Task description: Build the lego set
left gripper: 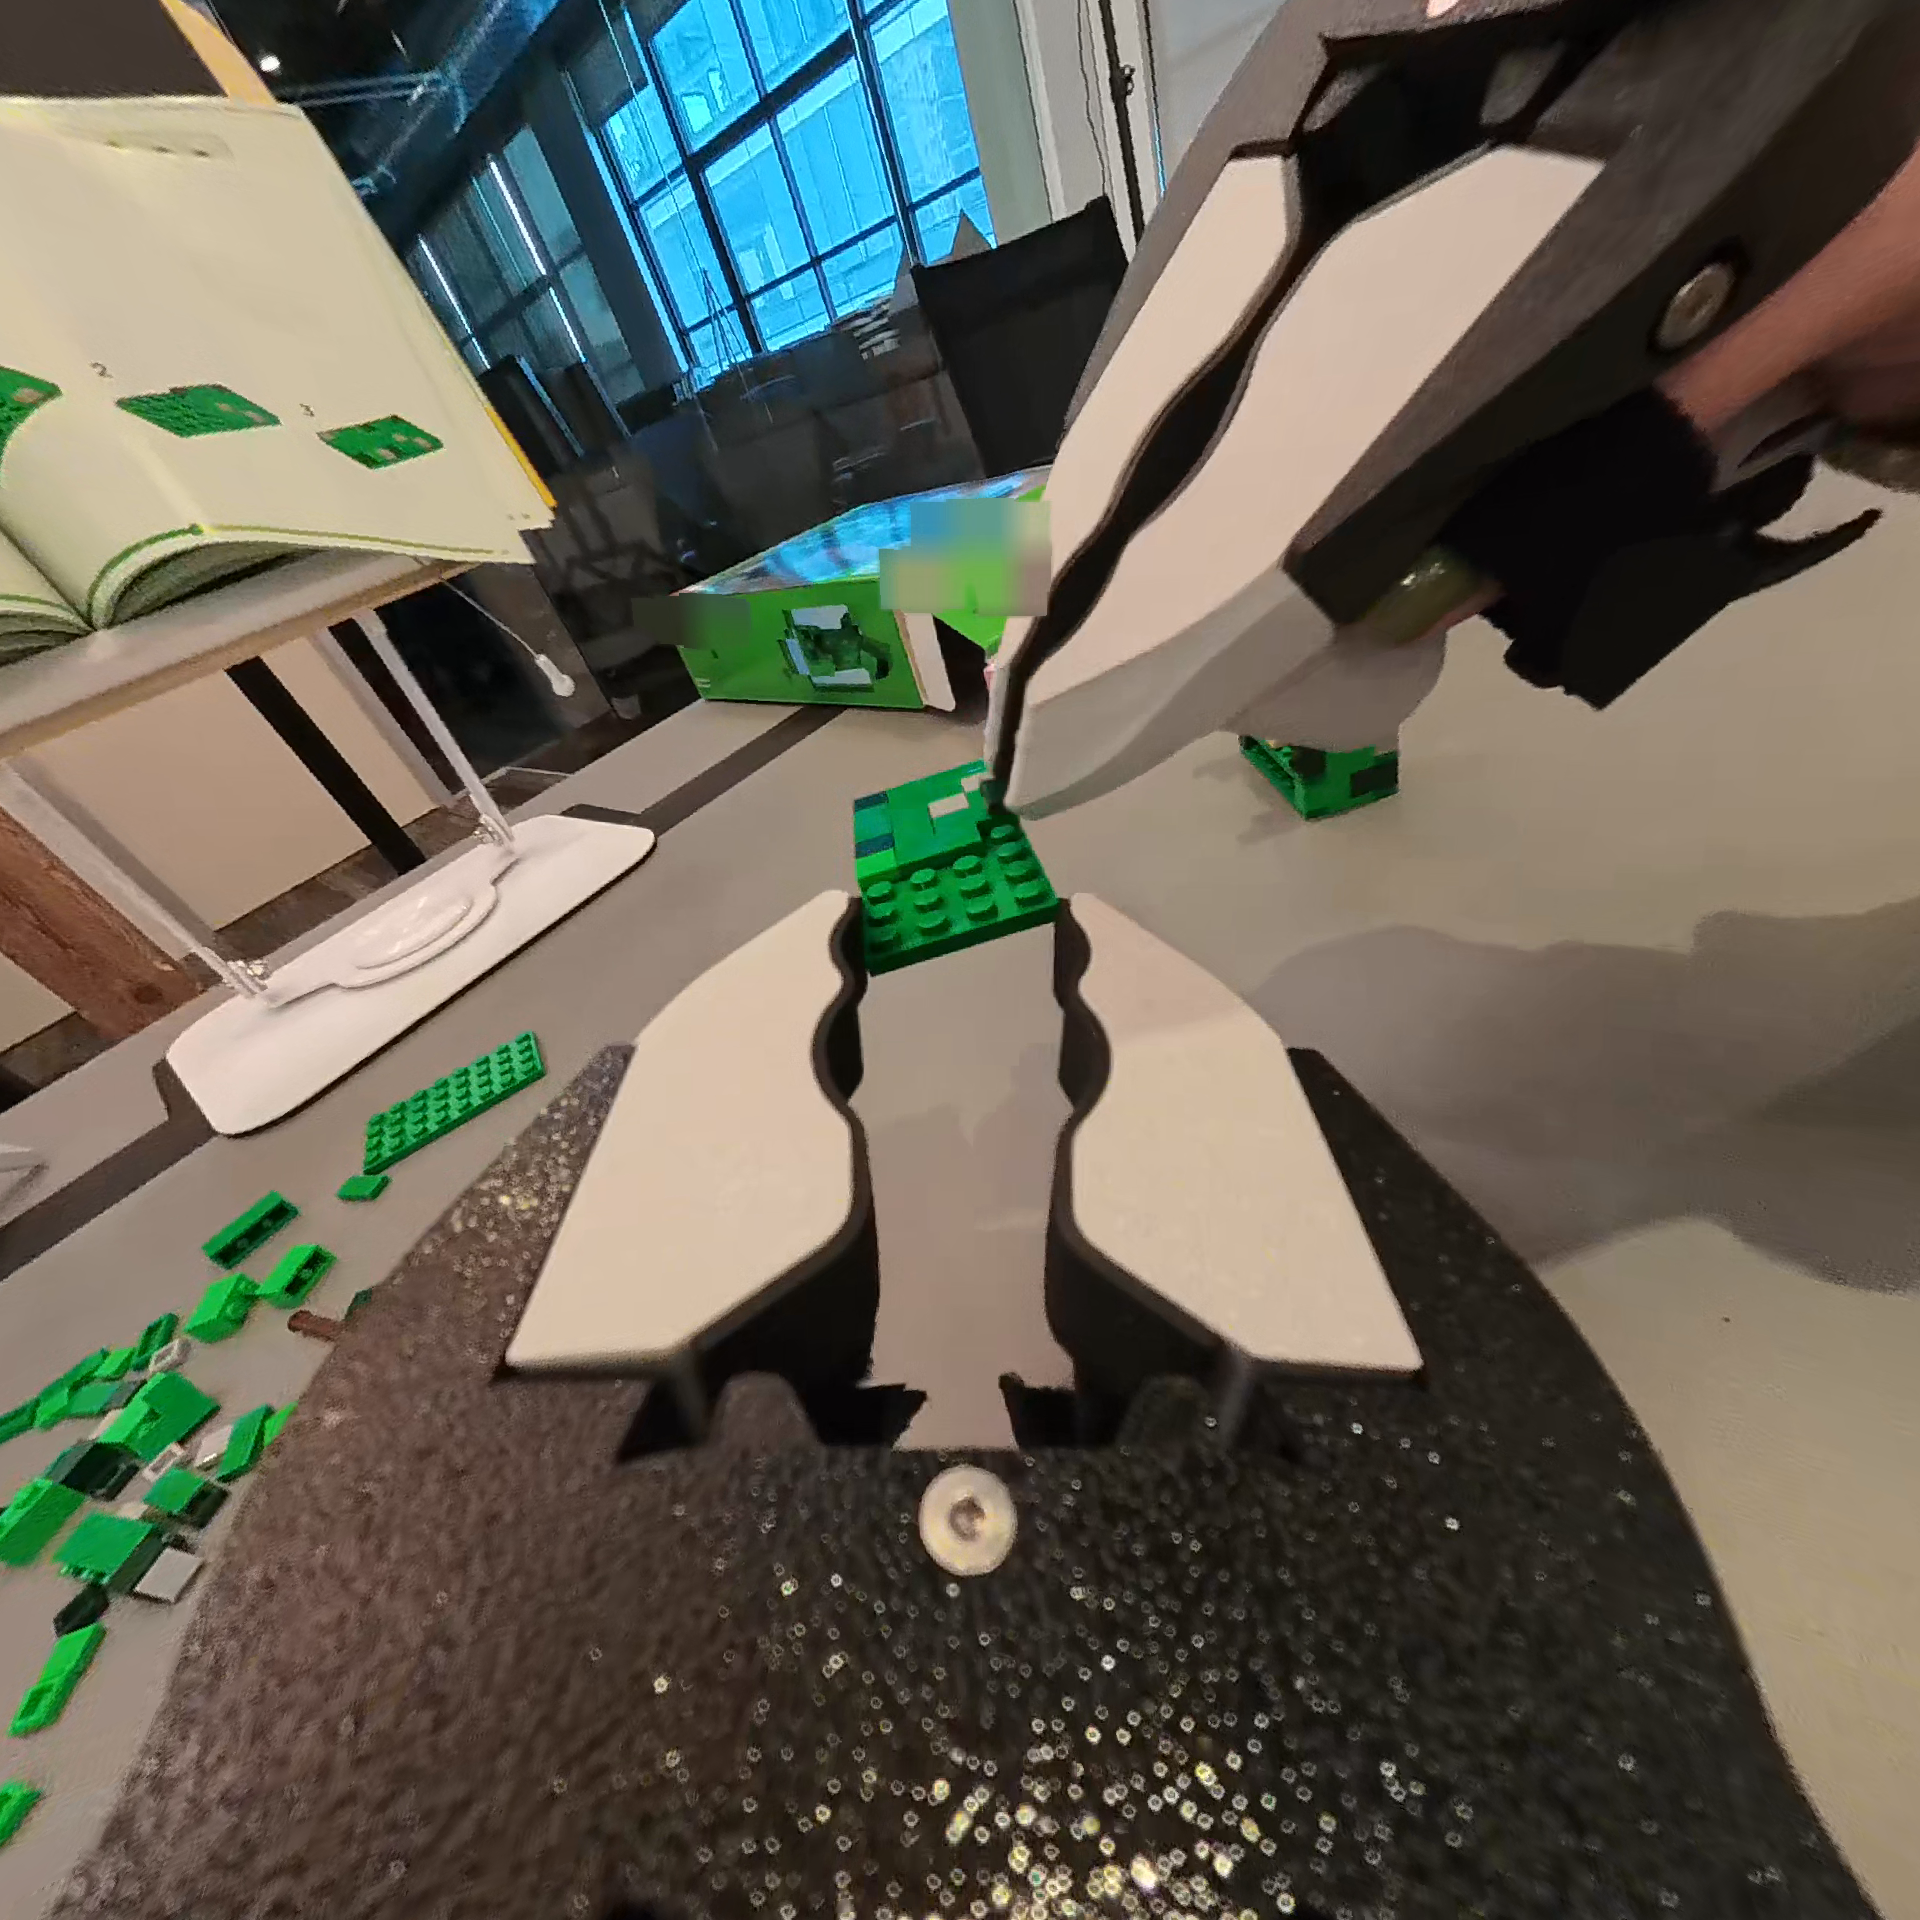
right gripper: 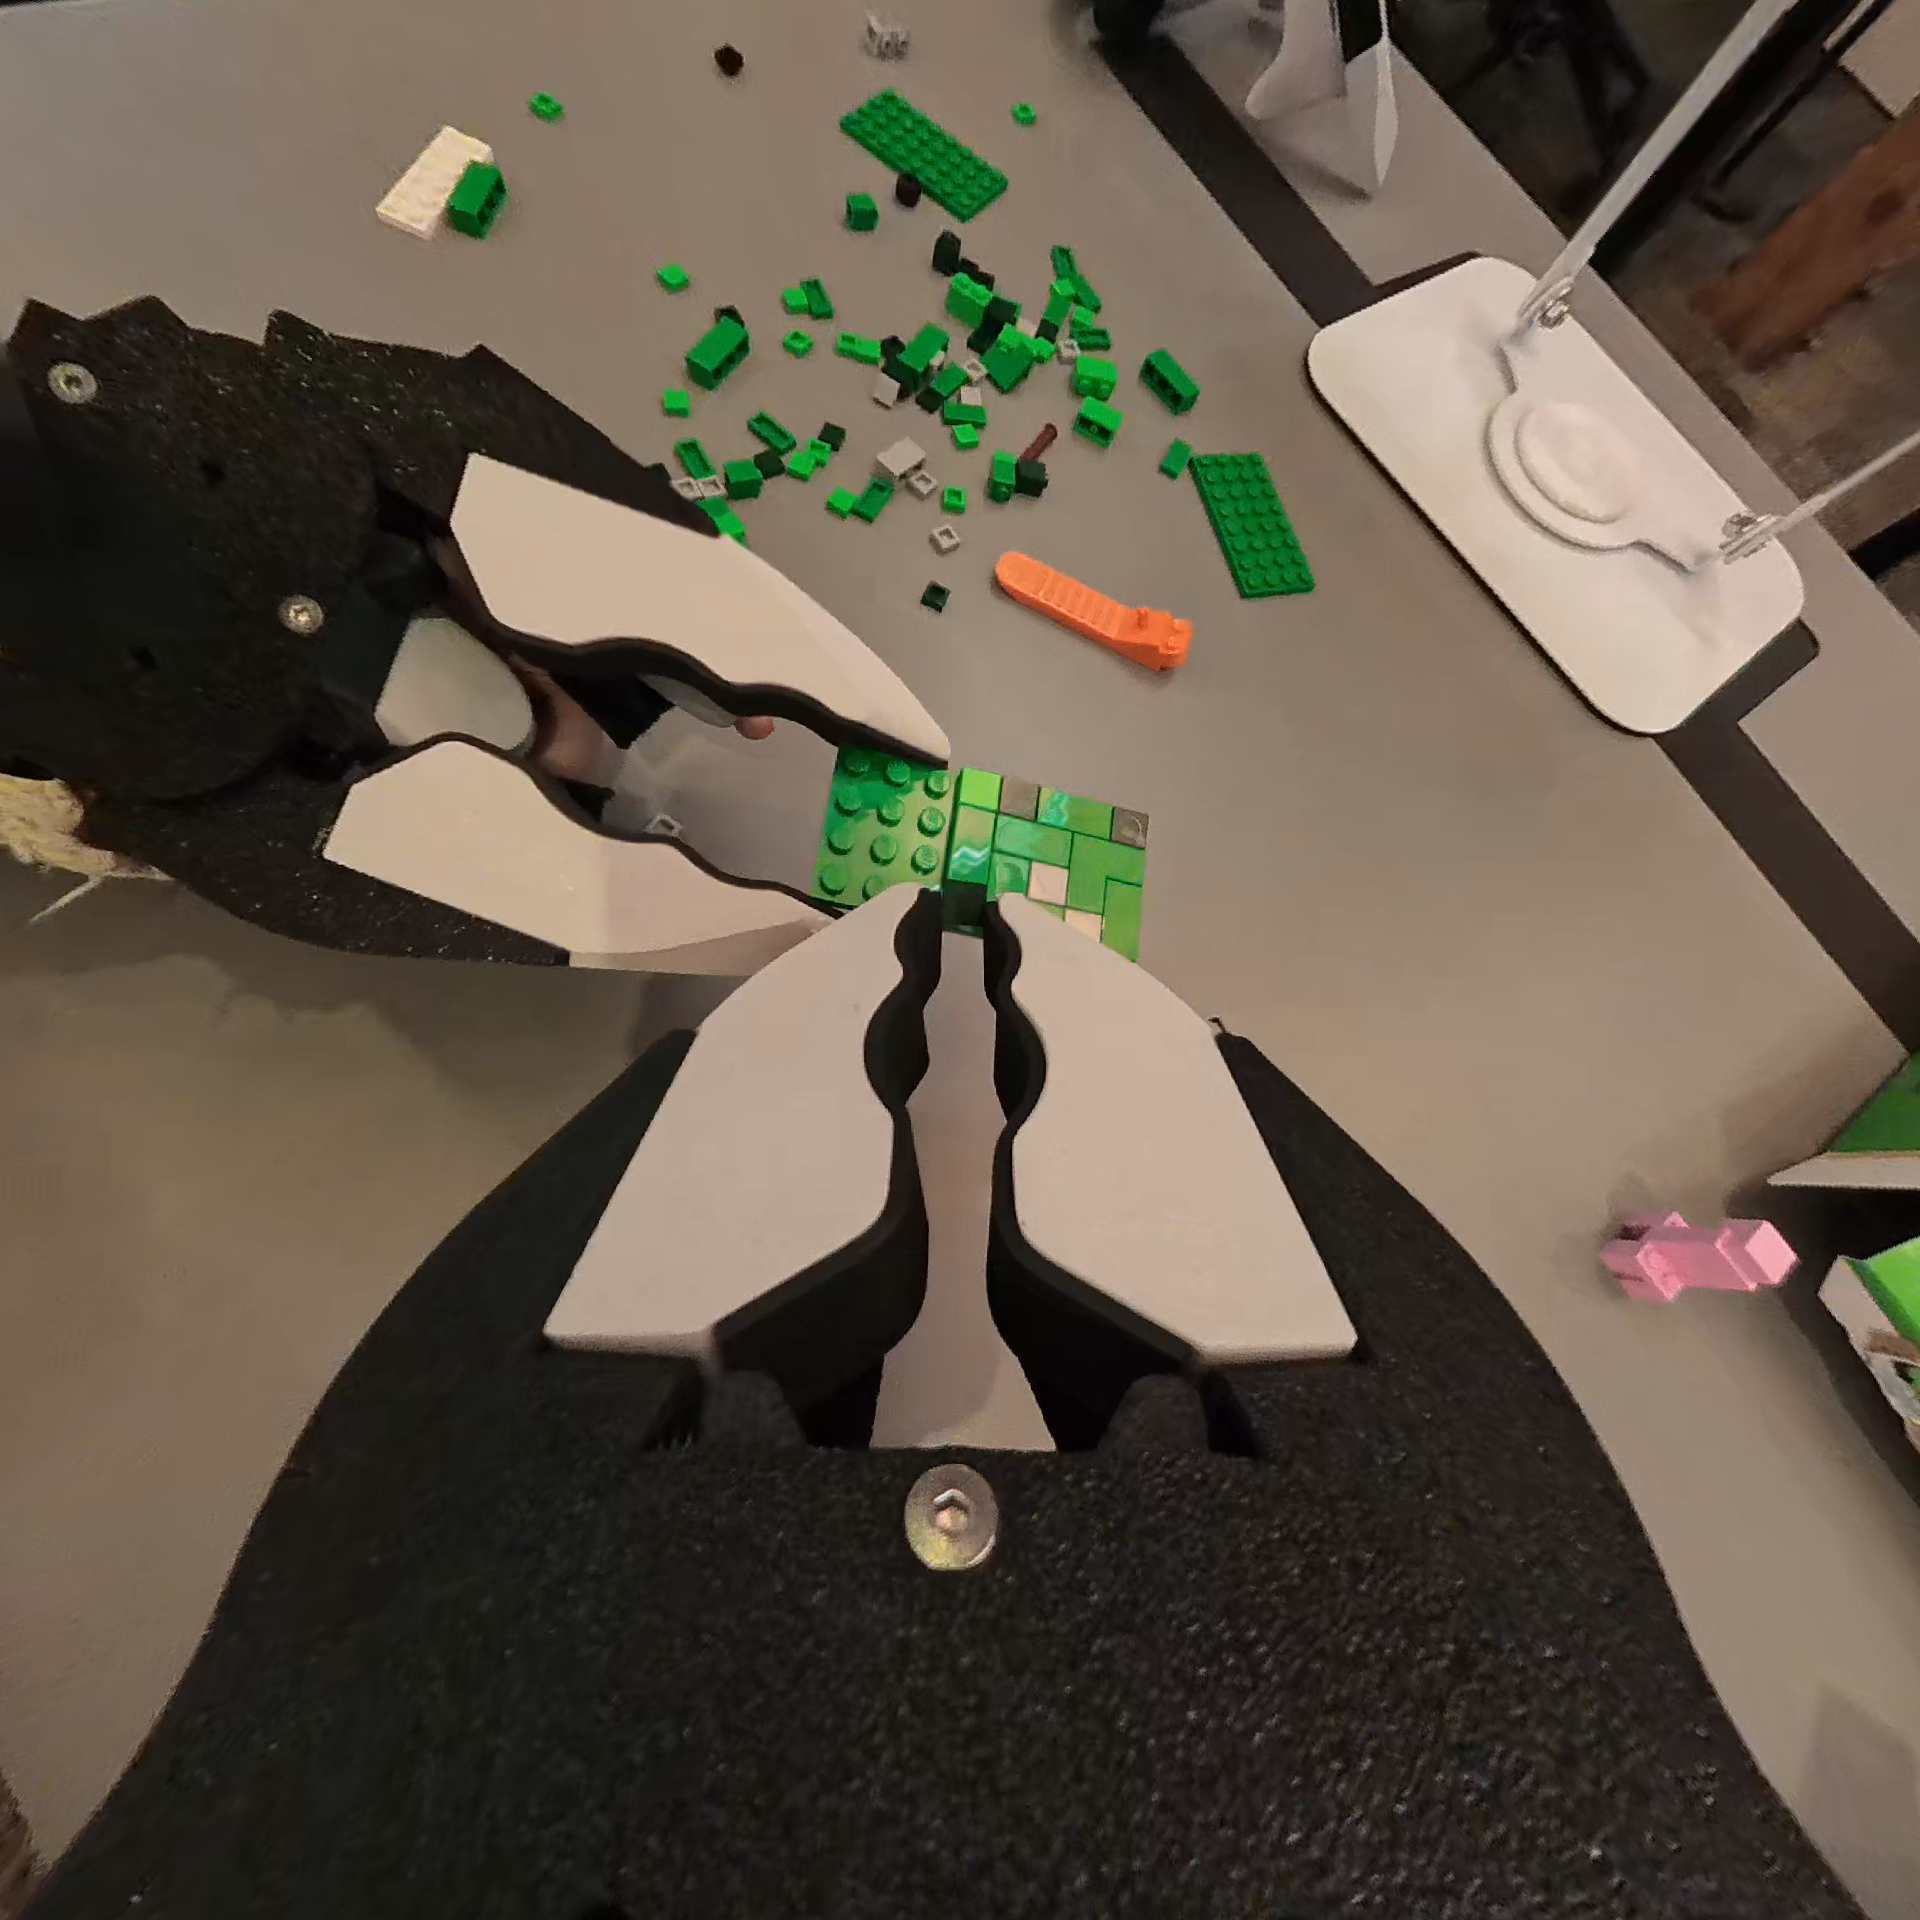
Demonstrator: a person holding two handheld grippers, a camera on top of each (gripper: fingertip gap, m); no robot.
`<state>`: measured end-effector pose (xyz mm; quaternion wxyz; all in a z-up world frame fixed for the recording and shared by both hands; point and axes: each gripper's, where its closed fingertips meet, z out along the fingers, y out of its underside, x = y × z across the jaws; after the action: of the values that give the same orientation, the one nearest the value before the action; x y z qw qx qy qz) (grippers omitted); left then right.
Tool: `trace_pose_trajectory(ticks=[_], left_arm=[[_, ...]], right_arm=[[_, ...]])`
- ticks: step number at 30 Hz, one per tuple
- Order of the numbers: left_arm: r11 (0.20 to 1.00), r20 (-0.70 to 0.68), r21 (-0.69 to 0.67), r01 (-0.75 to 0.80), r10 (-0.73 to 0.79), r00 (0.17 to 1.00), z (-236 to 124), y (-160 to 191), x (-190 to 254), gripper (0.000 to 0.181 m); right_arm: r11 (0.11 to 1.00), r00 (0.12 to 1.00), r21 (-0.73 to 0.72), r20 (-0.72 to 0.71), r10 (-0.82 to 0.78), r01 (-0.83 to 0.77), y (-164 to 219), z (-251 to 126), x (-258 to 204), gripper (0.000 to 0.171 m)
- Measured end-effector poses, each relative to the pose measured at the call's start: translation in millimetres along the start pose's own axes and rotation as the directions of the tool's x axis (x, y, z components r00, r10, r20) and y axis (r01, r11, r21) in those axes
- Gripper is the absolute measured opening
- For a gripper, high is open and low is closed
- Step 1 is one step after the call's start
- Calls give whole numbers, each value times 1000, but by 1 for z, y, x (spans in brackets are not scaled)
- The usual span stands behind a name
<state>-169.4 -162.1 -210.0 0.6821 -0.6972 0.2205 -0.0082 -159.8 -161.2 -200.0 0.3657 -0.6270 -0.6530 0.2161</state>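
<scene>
Square green studded lego plate (right gripper: 940, 847), half tiled, on grey surface (right gripper: 1351, 935): left gripper (right gripper: 883, 826) fingers spread astride it; right gripper (right gripper: 961, 909) fingers pinching a small green tile.

Left gripper (left gripper: 958, 925) agape, right gripper (right gripper: 961, 914) narrowed.

The bench (right gripper: 1351, 935) is covered by a matt, smooth grey surface. The body of the left hand-held gripper (left gripper: 961, 925) is formed of rough, grainy black plastic in which glittering specks are seen, and a bright metal screw (left gripper: 966, 1519) is set in it. Its fingers (left gripper: 717, 1122) are faced with smooth, matt pale plates edged in black. The same rough black finish is shown by the right hand-held gripper (right gripper: 961, 914). The green lego plate assembly (right gripper: 987, 852) is made of glossy plastic, with reflections on its smooth tiles. The orange brick separator (right gripper: 1091, 613) is plastic. Matt paper pages are seen in the instruction booklet (left gripper: 208, 343).
</scene>
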Motion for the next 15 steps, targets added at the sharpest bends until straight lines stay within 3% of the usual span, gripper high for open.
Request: trace_pose_trajectory(ticks=[15], left_arm=[[1000, -26, 2, -17, 17, 1000, -1, 0, 4, 34]], right_arm=[[996, 1000, -87, 10, 15, -14, 4, 3, 0, 7]])
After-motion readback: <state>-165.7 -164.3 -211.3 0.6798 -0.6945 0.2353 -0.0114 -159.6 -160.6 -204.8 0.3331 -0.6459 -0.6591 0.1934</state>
